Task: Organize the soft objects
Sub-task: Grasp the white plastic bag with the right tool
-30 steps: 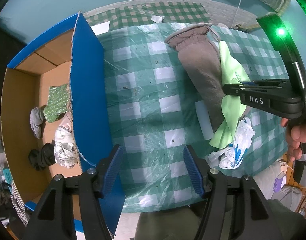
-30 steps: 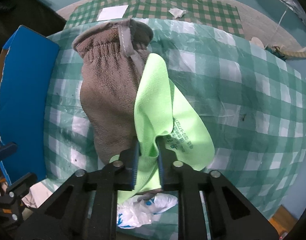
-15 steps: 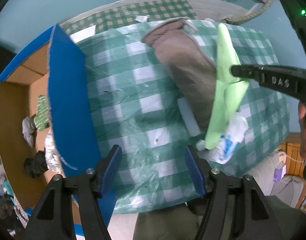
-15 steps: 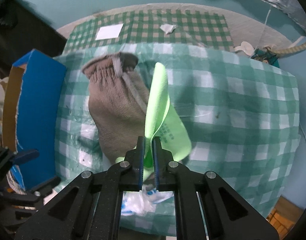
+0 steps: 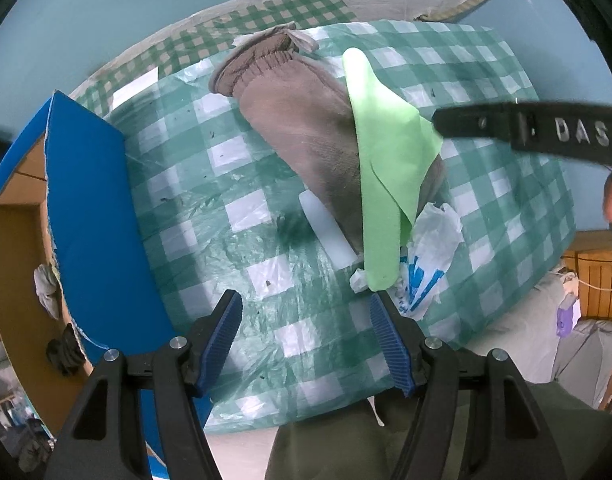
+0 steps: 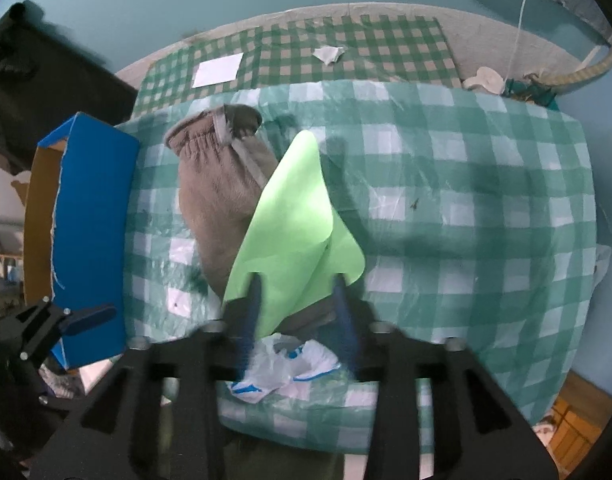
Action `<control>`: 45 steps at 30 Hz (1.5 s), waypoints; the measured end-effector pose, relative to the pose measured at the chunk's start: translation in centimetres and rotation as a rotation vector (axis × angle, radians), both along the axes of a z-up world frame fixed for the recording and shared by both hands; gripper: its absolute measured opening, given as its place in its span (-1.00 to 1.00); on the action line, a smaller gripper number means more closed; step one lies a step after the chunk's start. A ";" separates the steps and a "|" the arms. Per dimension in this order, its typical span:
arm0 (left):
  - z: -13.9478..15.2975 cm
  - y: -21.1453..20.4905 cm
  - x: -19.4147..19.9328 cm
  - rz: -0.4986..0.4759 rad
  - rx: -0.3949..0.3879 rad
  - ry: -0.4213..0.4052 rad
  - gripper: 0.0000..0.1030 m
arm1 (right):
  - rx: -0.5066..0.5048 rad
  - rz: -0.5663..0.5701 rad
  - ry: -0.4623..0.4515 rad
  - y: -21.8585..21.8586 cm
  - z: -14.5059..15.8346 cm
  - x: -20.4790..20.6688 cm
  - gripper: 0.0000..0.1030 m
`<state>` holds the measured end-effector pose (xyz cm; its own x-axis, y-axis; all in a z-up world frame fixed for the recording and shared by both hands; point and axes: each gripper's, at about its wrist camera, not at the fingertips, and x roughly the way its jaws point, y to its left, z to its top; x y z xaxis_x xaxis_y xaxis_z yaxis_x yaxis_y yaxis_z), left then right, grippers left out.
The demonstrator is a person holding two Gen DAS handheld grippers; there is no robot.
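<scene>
A light green cloth [image 6: 294, 220] lies draped over a brown fleece glove [image 6: 214, 184] on the green checked table [image 6: 466, 200]. My right gripper [image 6: 296, 304] is open, its blurred fingers [image 6: 252, 300] astride the cloth's near end; the cloth hangs loose between them. In the left wrist view the green cloth [image 5: 386, 168] and the glove [image 5: 302, 120] lie at centre right, with the right gripper's arm [image 5: 546, 132] reaching in from the right. My left gripper [image 5: 306, 320] is open and empty above the table's near part.
A blue-sided cardboard box [image 5: 90, 216] stands at the table's left edge with several soft items inside [image 5: 46, 288]. A crumpled white and blue plastic bag [image 5: 426, 248] lies by the cloth's near end. A white flat piece [image 5: 326, 228] lies beside the glove.
My right gripper, shut on the green cloth earlier, has opened and the cloth has dropped back over the glove. Both grippers have risen and pulled back a little.
</scene>
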<state>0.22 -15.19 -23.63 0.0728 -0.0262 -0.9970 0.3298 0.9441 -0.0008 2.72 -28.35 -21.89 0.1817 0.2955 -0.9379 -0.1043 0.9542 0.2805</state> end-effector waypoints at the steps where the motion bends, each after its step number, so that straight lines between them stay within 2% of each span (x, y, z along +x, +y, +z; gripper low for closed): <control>1: 0.0 0.0 0.0 0.002 -0.002 -0.001 0.32 | 0.008 0.002 0.003 0.0 -0.1 -0.3 -0.09; 4: 0.0 0.0 0.2 0.002 0.019 -0.014 0.32 | 0.027 0.003 0.031 0.2 -0.8 -1.2 0.09; 10: -0.3 0.8 0.7 0.029 0.026 -0.009 0.32 | 0.042 -0.024 0.121 0.7 -3.2 -3.2 0.09; 19: -0.8 1.4 1.2 0.031 0.054 -0.012 0.32 | 0.056 -0.066 0.204 1.6 -5.9 -5.4 0.09; 27: -0.9 1.4 1.4 0.030 0.058 -0.010 0.32 | 0.043 -0.095 0.206 2.0 -7.3 -5.5 0.09; 35: -0.8 0.8 1.7 0.019 0.051 -0.013 0.32 | -0.010 -0.091 0.195 0.8 -6.7 -5.6 -0.53; 45: -0.4 -1.4 3.0 0.002 0.023 -0.017 0.32 | -0.021 -0.146 0.169 -4.1 -5.6 -6.2 -0.62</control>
<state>3.22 -16.57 -24.04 0.0894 -0.0027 -0.9960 0.3277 0.9444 0.0268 -3.52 -32.43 -27.51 0.0606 0.2579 -0.9643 0.0825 0.9614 0.2624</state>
